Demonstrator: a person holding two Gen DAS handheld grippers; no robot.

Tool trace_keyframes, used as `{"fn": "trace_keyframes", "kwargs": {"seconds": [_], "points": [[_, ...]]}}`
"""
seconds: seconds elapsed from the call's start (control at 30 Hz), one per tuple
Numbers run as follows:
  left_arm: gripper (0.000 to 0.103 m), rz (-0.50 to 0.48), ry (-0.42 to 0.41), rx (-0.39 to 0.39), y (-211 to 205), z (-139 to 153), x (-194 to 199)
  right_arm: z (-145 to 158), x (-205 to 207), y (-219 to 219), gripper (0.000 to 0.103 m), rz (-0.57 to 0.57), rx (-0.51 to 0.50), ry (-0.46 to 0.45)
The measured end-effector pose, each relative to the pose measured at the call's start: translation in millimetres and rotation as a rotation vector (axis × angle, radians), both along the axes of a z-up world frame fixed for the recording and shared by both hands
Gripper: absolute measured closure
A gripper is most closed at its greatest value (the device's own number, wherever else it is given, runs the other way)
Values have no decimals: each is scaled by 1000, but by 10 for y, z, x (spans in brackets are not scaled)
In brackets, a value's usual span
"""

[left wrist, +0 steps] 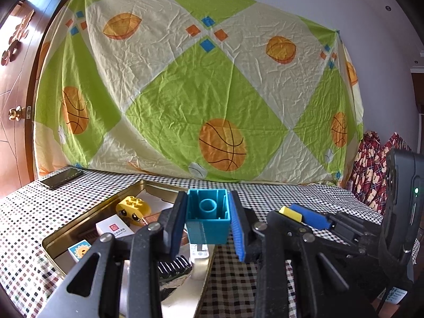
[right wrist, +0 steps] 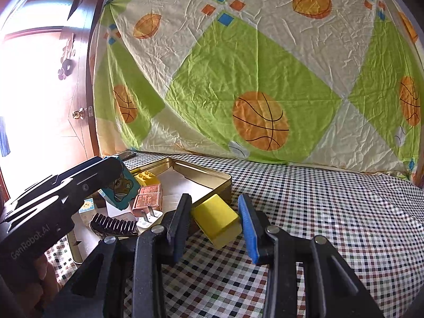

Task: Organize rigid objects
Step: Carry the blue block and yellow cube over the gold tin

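Left tongs (left wrist: pixel 208 220): pinching a teal block (left wrist: pixel 208 218) between the blue pads, hollow underside turned toward the camera; narrowly parted, only as wide as the block; held above the near right part of the gold tin (left wrist: pixel 156 186), clear of its contents.
Same block from the right view: teal block (right wrist: pixel 120 188) with a cartoon face on one side, hanging over the left half of the tin.
Right tongs (right wrist: pixel 216 221): pinching a yellow block (right wrist: pixel 216 218), tilted, with one corner low toward the checked cloth; parted just to the block's width; held right of the tin's near right corner, outside it.
Right tongs from the left view: only a yellow edge (left wrist: pixel 290 213) showing between the pads, right of the tin.
Gold tin (right wrist: pixel 201 172): open and shallow, on the table at left; far right part bare, lined with white paper.
Already in the tin: yellow face brick (left wrist: pixel 132 209), white card box (left wrist: pixel 114 228), sun tile (left wrist: pixel 79 249), reddish box (right wrist: pixel 148 198), black comb (right wrist: pixel 114 225), white plug (right wrist: pixel 148 218).
Task progress: apparently well along, with several things boxed; both held blocks not yet set down.
Left to do: probably lower the teal block into the tin, then bring the yellow one in.
Outside the tin: dark phone (left wrist: pixel 62 177) on the far left of the table (left wrist: pixel 291 193), well apart.
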State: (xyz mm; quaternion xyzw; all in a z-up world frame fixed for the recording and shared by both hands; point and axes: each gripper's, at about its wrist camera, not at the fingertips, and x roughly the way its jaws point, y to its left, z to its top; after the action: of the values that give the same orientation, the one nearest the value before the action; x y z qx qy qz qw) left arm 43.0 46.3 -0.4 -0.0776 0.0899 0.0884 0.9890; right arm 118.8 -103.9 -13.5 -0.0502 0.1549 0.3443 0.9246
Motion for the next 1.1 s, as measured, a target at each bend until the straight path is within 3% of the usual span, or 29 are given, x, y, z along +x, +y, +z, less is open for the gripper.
{"fn": "trace_keyframes", "kwargs": {"seconds": [1.1], "points": [[73, 143, 66, -25, 763, 14, -96, 199, -60, 712, 64, 146, -20, 1]]}}
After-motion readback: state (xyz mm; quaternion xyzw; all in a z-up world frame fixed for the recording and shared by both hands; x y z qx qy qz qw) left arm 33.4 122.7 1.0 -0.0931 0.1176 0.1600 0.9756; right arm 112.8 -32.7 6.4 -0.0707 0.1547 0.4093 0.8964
